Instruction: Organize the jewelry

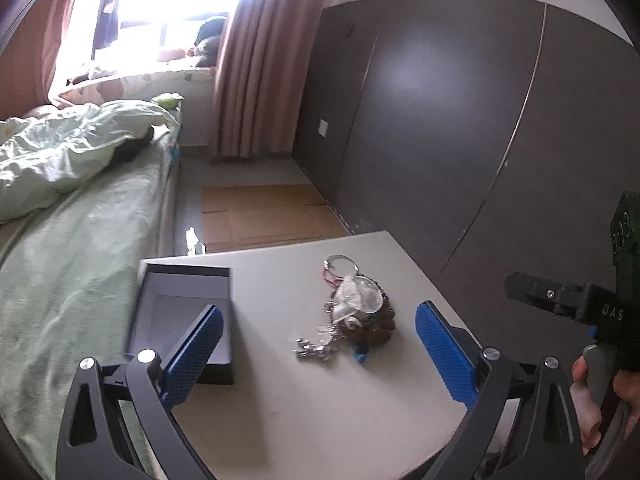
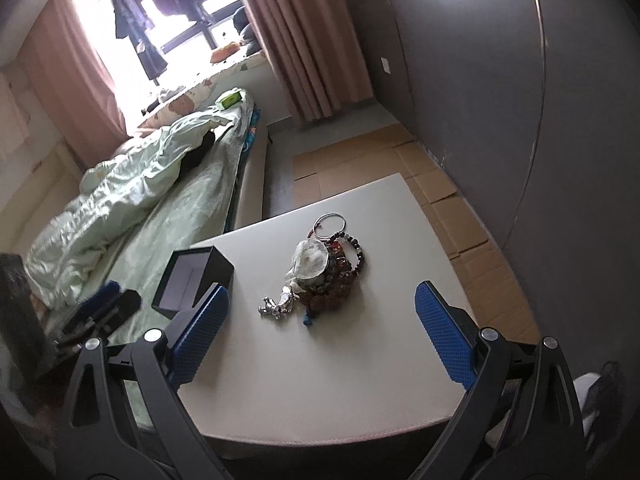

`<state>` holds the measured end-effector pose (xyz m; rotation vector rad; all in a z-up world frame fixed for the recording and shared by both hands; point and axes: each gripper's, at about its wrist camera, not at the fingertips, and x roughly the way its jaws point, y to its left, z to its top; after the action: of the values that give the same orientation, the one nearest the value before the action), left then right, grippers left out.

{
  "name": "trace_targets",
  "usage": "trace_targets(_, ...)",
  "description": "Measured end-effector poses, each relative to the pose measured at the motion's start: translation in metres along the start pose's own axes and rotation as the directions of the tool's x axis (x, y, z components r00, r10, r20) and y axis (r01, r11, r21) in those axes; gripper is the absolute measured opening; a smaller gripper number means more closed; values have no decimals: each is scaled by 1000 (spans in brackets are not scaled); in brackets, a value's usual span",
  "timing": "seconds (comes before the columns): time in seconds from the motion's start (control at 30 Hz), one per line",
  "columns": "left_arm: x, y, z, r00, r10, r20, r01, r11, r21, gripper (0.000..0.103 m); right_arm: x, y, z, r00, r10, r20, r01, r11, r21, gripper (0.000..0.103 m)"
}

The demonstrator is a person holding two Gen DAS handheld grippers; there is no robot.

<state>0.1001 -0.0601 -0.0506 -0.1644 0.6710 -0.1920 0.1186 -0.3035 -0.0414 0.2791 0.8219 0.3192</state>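
A bed (image 1: 80,208) with a crumpled green blanket (image 2: 132,184) lies left of the tool; flattened cardboard (image 1: 260,212), pink curtains (image 1: 256,60) and a dark wardrobe (image 1: 440,120) stand ahead.

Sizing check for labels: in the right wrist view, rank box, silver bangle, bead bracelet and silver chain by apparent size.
1. box
2. bead bracelet
3. silver bangle and silver chain: look alike, and the chain lies nearer the camera, so unranked.
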Motion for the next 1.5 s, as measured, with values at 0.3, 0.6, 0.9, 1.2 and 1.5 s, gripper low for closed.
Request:
trace_targets(0.3, 57, -18, -1, 995, -63, -71, 63, 998, -4, 83, 29, -26, 6, 998, 60, -26, -55, 985, 161, 86)
trace_targets(0.6, 111, -24, -3, 988, -91, -128, 90, 996, -18, 73, 59, -52, 14, 995, 73, -74, -46, 948, 316, 72)
trace_targets(0.9, 165, -24, -3, 976, -106, -193, 100, 994, -41, 66, 80, -60, 20, 993, 83, -87, -45, 925, 377, 60)
trace_targets(1.2, 192, -29, -2, 968, -108, -226, 112, 994, 5, 23, 102, -67, 34, 992, 66, -104, -17, 912, 410, 56)
trace_targets(1.5, 171, -5, 13, 971, -157, -179, 152, 988, -40, 0, 127, -62, 47, 991, 45, -125, 8, 918, 397, 56)
